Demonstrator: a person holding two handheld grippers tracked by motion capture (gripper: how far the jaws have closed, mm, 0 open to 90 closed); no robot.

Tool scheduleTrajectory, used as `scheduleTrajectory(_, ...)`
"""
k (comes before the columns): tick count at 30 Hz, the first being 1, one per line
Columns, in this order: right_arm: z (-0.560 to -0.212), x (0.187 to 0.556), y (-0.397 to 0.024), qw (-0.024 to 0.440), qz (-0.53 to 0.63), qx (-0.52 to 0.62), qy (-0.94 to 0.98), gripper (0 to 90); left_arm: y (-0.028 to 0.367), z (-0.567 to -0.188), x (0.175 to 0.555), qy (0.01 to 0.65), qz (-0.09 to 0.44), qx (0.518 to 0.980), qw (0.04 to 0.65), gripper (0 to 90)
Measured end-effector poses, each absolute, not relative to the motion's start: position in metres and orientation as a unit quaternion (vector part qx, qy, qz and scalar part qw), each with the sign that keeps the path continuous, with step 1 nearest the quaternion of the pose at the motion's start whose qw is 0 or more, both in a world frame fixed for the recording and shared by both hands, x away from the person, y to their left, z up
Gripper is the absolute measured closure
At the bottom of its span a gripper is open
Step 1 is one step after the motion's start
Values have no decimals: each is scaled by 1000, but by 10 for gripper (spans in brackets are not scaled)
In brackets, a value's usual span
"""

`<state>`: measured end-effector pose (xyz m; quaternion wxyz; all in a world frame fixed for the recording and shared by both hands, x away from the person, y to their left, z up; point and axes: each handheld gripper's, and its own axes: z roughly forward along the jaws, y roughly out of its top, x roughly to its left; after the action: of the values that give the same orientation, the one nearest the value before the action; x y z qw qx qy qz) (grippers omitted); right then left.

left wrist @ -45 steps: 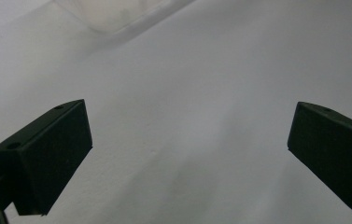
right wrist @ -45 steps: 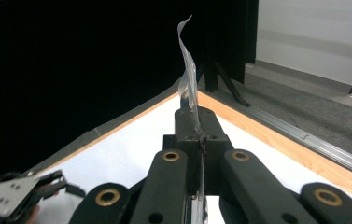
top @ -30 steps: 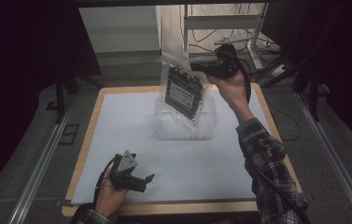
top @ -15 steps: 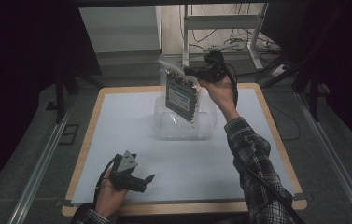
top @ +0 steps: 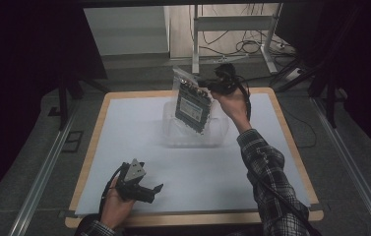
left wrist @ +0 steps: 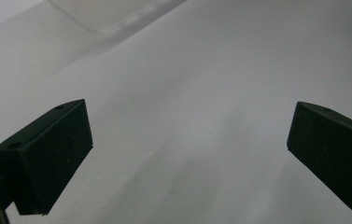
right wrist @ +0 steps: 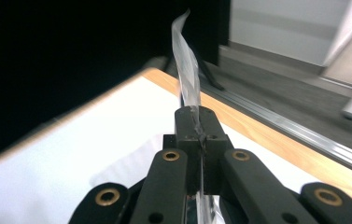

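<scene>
The right gripper point(top: 203, 88) has lowered the bag point(top: 192, 104) down over the clear tub point(top: 173, 133).

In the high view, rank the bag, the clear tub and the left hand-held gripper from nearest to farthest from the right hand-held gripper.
1. The bag, pinched by its top edge in the right hand-held gripper.
2. The clear tub, just under the bag at the table's far middle.
3. The left hand-held gripper, open at the near left edge.

No words or numbers can be read; the pale label on the clear bag point(top: 191, 105) is too blurred to make out.
</scene>
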<state>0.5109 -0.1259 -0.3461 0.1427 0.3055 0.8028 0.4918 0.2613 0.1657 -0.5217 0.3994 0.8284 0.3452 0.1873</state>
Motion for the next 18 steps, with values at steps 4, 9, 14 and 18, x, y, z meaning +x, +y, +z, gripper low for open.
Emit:
scheduleTrajectory(4, -347, 511, -127, 151, 485, 305, 805, 888, 164, -522, 261, 344, 188, 831, 396, 0)
scheduleTrajectory(9, -351, 517, -129, 174, 465, 323, 806, 887, 164, -523, 262, 343, 186, 833, 392, 0)
scheduleTrajectory(14, -350, 519, -132, 170, 462, 330, 805, 881, 164, -523, 262, 344, 188, 833, 391, 0)
scheduleTrajectory(18, -346, 518, -132, 173, 459, 326, 808, 861, 165, -522, 262, 351, 180, 831, 392, 5)
